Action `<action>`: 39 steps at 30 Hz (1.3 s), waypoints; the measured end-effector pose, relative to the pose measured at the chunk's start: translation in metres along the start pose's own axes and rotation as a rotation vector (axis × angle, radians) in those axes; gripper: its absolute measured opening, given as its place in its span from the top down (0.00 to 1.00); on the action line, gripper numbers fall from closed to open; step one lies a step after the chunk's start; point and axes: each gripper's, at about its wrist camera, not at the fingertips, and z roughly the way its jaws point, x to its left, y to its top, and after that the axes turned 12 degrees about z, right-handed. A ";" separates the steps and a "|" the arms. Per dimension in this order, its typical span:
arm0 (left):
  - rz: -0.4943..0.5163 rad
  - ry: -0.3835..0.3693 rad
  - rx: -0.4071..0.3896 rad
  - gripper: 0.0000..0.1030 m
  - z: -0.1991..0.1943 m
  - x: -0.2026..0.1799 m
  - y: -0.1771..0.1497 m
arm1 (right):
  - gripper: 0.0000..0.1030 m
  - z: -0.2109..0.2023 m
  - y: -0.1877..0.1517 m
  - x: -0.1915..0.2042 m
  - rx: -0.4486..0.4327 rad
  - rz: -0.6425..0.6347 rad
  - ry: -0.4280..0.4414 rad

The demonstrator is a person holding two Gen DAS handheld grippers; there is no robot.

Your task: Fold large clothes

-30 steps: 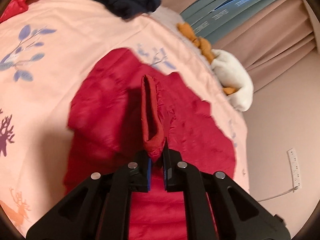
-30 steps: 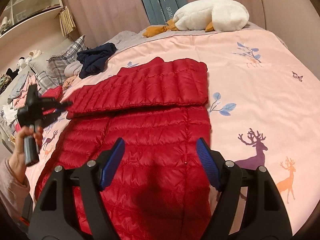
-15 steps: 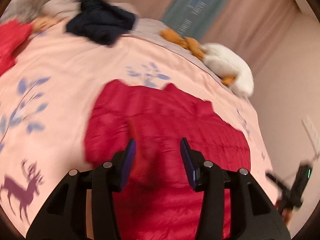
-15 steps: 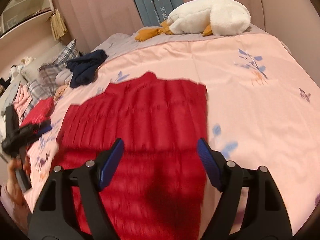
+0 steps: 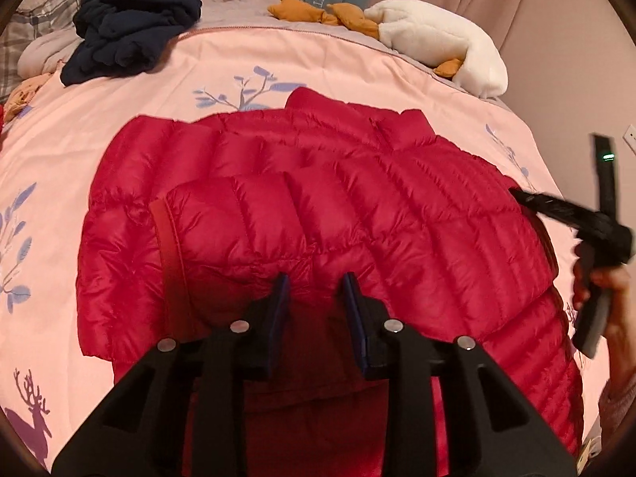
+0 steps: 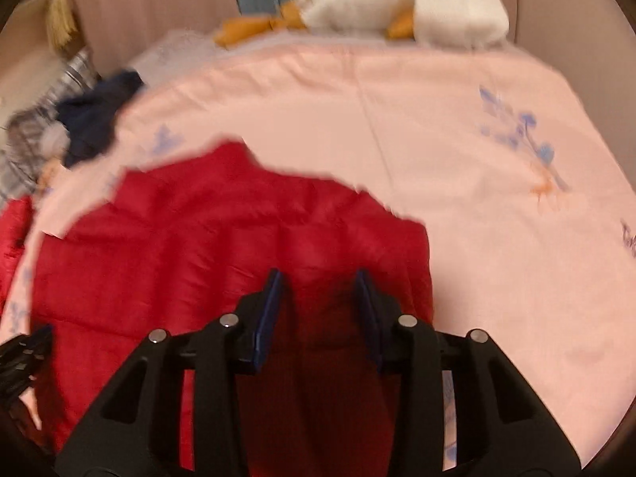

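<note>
A red quilted down jacket [image 5: 357,198] lies flat on the pink bedcover [image 5: 119,91], with one sleeve folded across its body and the cuff [image 5: 167,238] at the left. My left gripper [image 5: 316,280] hovers over the folded sleeve. Its jaws are closing, and no fabric is pinched between the pads. In the blurred right wrist view, my right gripper [image 6: 318,276] hangs over the jacket [image 6: 179,238] near its right edge. Its jaws are closing too, with only the jacket beneath them. A hand [image 5: 608,298] holds the right gripper at the jacket's right side.
A navy garment [image 5: 131,35] is heaped at the back left beside a plaid pillow [image 5: 35,20]. A white plush goose [image 5: 437,35] lies at the back right against the curtain. Another red garment [image 6: 12,230] shows at the far left. Bare bedcover stretches to the jacket's right [image 6: 497,218].
The left gripper let go of the sleeve cuff, which now lies flat across the jacket, and its view rolled level. The right gripper moved forward over the jacket and its jaws narrowed.
</note>
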 end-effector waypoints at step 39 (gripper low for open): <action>0.047 0.040 0.022 0.72 0.006 -0.008 -0.004 | 0.42 -0.036 -0.096 0.125 -0.006 -0.351 0.104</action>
